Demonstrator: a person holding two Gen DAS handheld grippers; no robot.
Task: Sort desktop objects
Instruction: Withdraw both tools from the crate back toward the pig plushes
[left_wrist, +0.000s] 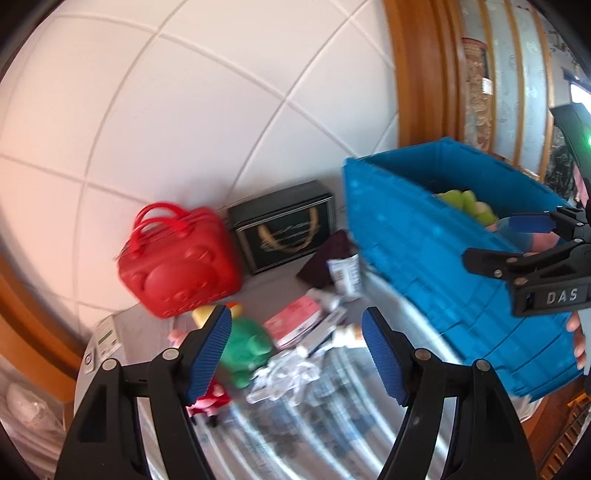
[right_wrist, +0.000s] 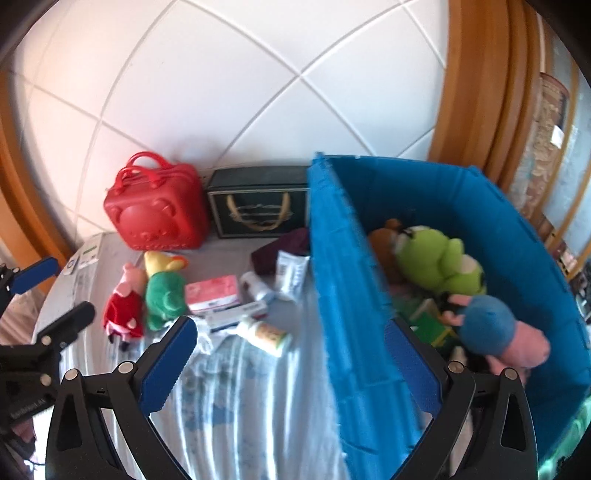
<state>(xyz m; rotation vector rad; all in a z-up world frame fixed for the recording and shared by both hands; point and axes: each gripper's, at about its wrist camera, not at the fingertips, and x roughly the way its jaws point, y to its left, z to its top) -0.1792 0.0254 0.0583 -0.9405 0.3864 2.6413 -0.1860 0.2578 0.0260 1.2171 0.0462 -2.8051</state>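
Observation:
A blue crate (right_wrist: 332, 221) stands on the right of the table and holds a green plush (right_wrist: 436, 262) and a blue and pink plush (right_wrist: 495, 332). Left of it lie a pig plush in red (right_wrist: 123, 302), a green-dressed plush (right_wrist: 162, 291), a pink box (right_wrist: 212, 293), a bottle (right_wrist: 266, 334) and a white packet (right_wrist: 291, 273). My right gripper (right_wrist: 291, 369) is open above the crate's (left_wrist: 443, 258) left wall, its pads touching nothing. My left gripper (left_wrist: 297, 354) is open over the green-dressed plush (left_wrist: 247, 347) and pink box (left_wrist: 291, 321), holding nothing.
A red bag (right_wrist: 159, 218) and a dark gift box (right_wrist: 258, 206) stand against the white tiled wall. A maroon pouch (right_wrist: 280, 251) lies by the crate. A white device (right_wrist: 83, 254) sits at the table's left edge. A wooden frame (right_wrist: 472, 92) rises at the right.

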